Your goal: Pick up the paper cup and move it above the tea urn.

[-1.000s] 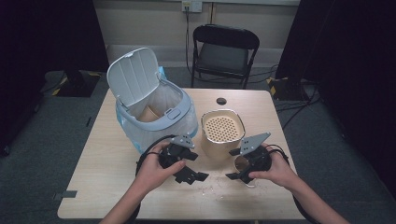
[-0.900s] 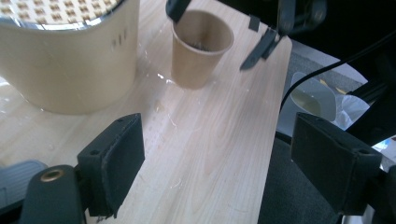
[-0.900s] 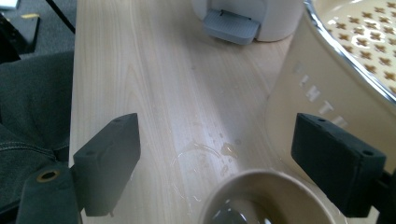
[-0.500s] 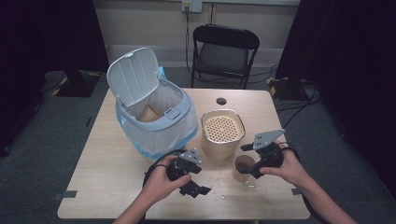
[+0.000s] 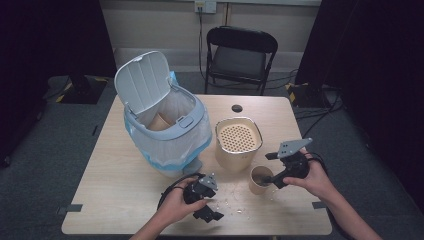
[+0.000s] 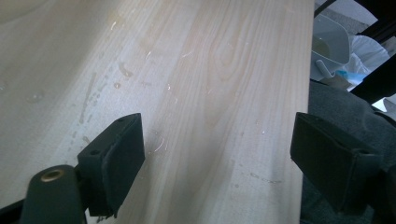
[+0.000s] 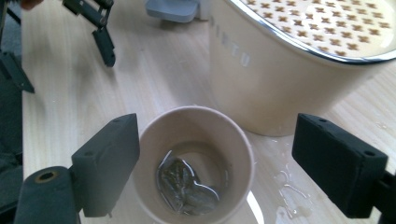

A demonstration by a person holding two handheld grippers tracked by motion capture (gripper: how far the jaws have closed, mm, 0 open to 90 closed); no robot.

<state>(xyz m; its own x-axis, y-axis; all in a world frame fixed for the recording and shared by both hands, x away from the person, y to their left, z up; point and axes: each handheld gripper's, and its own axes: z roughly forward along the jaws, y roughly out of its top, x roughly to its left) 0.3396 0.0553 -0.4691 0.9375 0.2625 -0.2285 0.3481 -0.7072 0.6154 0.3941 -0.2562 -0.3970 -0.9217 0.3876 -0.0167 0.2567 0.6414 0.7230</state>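
Right gripper view: cup (image 7: 196,158) between open gripper (image 7: 224,163).

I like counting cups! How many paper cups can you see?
2: one paper cup stands by the right gripper; another lies inside the bin. More may be hidden there.

Probably lab: black curtains (image 5: 45,60)

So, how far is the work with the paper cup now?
Done: one cup already lies in the bin. In hand: the right claw stands open around the paper cup, which holds a wet tea bag. Left: gripping it, probably emptying over the strainer container, then binning it.
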